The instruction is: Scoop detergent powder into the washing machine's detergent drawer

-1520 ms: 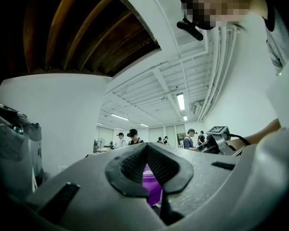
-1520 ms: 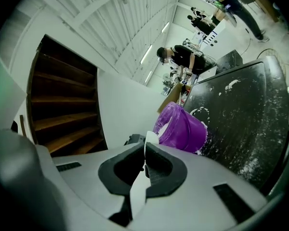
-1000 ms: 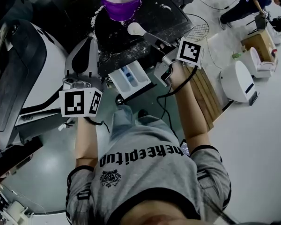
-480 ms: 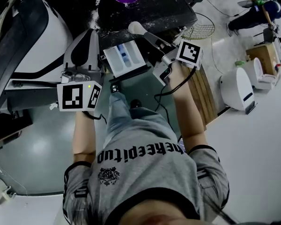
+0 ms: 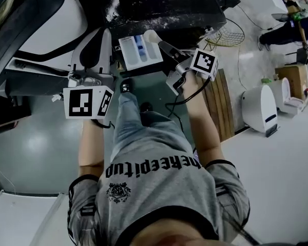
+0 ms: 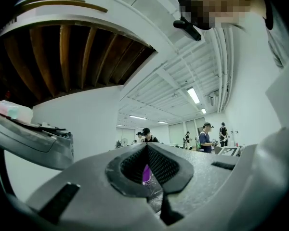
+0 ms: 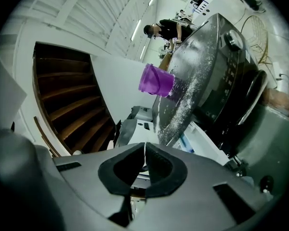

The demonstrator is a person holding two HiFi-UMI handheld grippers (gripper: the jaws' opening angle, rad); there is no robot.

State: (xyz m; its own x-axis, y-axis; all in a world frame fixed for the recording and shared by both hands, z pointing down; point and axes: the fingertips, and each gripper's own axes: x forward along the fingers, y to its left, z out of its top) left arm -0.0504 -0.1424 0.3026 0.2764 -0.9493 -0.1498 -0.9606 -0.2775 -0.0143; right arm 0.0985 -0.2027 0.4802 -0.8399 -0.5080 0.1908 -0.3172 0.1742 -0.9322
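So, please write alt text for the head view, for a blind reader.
From above: a person in a grey T-shirt holds a white plastic scoop in the right gripper at the edge of a dark, powder-dusted washing machine's open white detergent drawer. The shut, empty left gripper hangs left of it.

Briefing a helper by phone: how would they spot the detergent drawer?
Find the dark washing machine top dusted with white powder. The detergent drawer juts from its front edge, an open white tray. Its blue insert sets it apart from the round white scoop beside it.
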